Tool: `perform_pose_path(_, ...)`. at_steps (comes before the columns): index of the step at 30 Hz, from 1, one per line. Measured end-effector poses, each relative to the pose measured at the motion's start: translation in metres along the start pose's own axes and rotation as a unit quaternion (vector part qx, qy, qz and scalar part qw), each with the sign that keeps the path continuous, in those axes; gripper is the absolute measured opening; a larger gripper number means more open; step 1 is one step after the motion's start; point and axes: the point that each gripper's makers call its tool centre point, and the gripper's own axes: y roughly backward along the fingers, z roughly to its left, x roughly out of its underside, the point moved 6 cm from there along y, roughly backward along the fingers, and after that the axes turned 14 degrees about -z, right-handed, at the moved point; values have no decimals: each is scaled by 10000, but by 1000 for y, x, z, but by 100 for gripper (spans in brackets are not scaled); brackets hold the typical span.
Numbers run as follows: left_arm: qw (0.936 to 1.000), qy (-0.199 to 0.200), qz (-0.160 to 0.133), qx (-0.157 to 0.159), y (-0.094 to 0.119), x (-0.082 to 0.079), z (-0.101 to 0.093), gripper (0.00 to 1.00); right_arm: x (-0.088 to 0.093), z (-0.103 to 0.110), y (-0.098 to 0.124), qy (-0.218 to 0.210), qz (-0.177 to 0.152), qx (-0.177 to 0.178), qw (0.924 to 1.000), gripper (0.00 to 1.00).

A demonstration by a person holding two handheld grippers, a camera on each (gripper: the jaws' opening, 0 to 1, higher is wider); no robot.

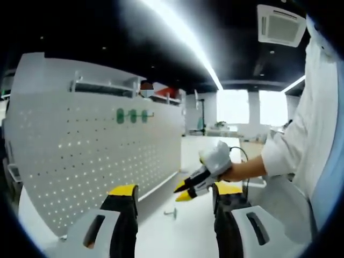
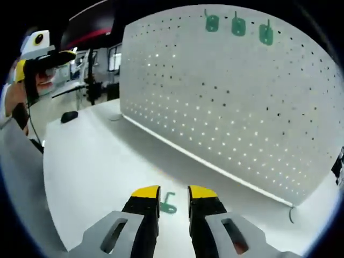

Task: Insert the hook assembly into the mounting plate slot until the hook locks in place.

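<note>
At the bottom of the right gripper view, the right gripper (image 2: 174,194) has its jaws slightly apart over a green hook (image 2: 168,203) lying on the white table (image 2: 91,161), seemingly not gripping it. The left gripper (image 1: 174,191) stands wide apart, empty. Three green hooks (image 2: 236,24) hang on the pegboard (image 2: 226,97) at upper right.

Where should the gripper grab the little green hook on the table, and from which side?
Probably by the hook's flat green plate, coming straight down from above. It lies flat on the white table, just ahead of the right gripper's open jaws, so one jaw could go on each edge.
</note>
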Motion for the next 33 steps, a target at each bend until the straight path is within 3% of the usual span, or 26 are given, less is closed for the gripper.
perform_pose_path(4,10000,3,7,-18,0,0,0,57,10,7,-5,82,196,-153,9997,20)
perform_pose_path(8,10000,24,6,-26,0,1,-1,57,17,9,-9,-49,361,-58,9993,32)
perform_pose_path(15,10000,30,0,-39,0,2,-1,56,32,14,-18,-89,676,84,9976,41)
perform_pose_path(22,10000,60,-14,-78,1,3,0,56,38,26,-27,-67,826,222,9963,43)
perform_pose_path(24,10000,58,-17,-78,2,3,0,56,39,24,-28,-94,855,402,9955,44)
perform_pose_path(33,9998,113,-71,-116,3,5,2,55,45,22,-29,-820,814,913,9891,42)
